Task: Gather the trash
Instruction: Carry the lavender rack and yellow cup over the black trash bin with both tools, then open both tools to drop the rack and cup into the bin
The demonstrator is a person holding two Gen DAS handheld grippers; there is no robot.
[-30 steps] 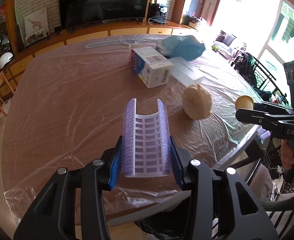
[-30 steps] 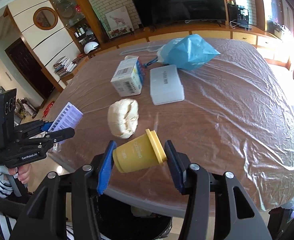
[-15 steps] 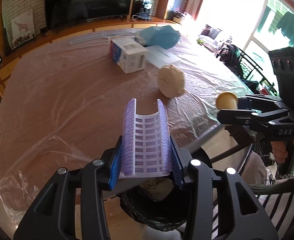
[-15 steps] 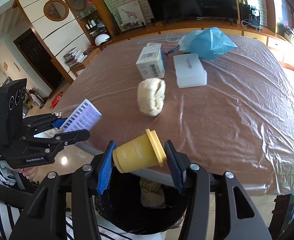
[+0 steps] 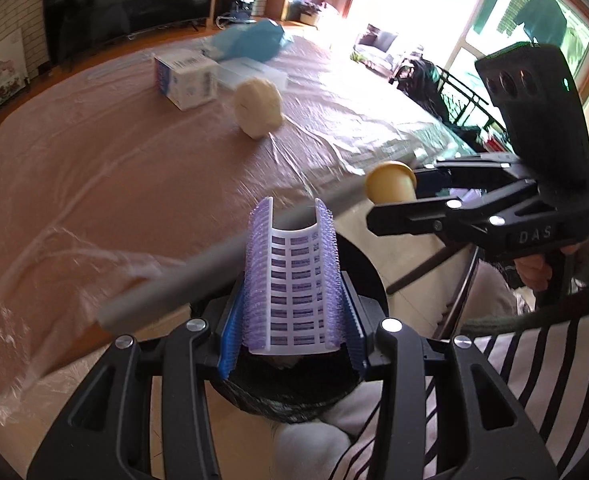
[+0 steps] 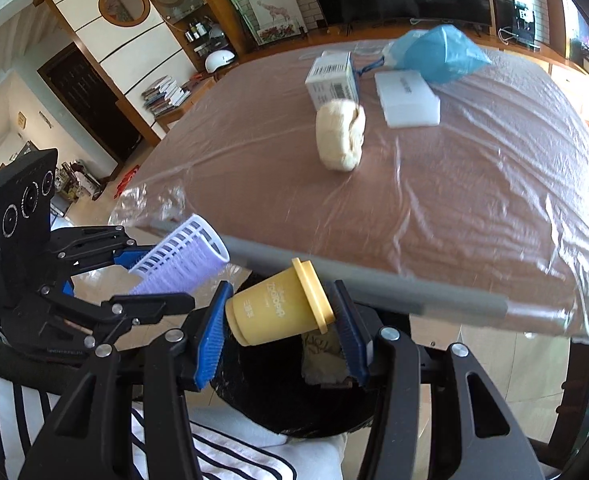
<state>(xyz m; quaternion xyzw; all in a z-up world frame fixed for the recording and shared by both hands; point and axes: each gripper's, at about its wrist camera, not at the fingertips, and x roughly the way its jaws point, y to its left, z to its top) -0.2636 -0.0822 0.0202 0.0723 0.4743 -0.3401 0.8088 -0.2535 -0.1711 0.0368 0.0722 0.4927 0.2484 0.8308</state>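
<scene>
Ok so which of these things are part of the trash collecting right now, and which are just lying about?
In the job:
- purple hair roller, held by left gripper
- yellow cup, held by right gripper
- black trash bin below both

Lying on the table:
- cream lump
- barcoded carton
- white box
- blue bag

Window (image 5: pixel 422 4) glare (fisheye-warped edges)

Hair roller (image 5: pixel 293 276) lilac bristles, white grid core. Cup (image 6: pixel 280 307) mustard yellow, pale lettering on side. Fingers (image 6: pixel 210 336) bright blue pads, black frames. Bench (image 6: pixel 254 168) brown under clear crinkled plastic film, grey front edge. Lump (image 6: pixel 340 136) cream. Box (image 5: pixel 186 78) white and blue, black barcode. Bag (image 6: pixel 440 54) light blue. Flat case (image 6: pixel 408 98) white. Bin (image 6: pixel 294 412) black inside. Sleeve (image 6: pixel 198 456) white with black stripes.
</scene>
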